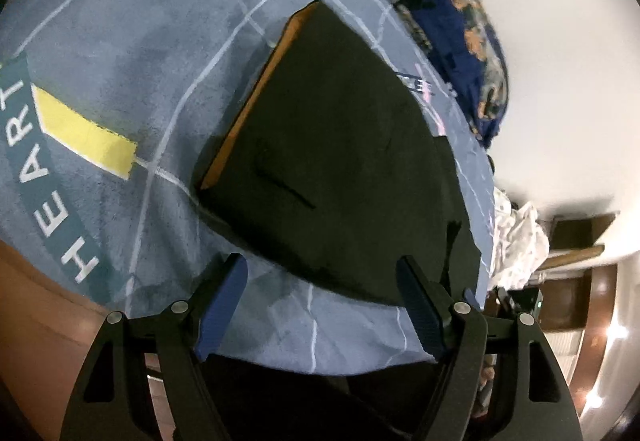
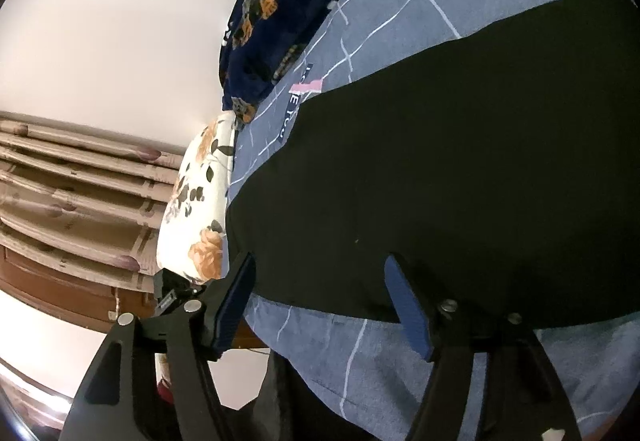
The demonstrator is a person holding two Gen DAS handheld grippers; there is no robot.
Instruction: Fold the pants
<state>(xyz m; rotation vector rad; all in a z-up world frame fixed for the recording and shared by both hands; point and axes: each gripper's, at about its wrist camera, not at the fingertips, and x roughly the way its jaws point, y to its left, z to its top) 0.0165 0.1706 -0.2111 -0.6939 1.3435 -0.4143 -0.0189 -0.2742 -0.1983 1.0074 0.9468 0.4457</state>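
Blue-grey bedding (image 1: 132, 41) with thin white lines covers the bed, and the black pants (image 1: 340, 145) lie on it, folded into a flat dark block with an orange-brown strip along the left edge. Their cloth is so dark that seams and layers are hard to read; only one short crease shows in the left wrist view. In the right wrist view the pants (image 2: 460, 169) run off the right side of the picture, so their full extent is cut off.

Both tools hang just short of the near edge. The left gripper (image 1: 324, 277) stands wide with nothing between its blue pads, and the right gripper (image 2: 320, 281) is likewise spread and empty.

At the far side a navy floral blanket (image 2: 280, 13) is bunched against the white wall (image 1: 560, 41). A white floral pillow (image 2: 200, 209) lies at the bed's left end, with a patterned curtain (image 2: 80, 193) behind it.
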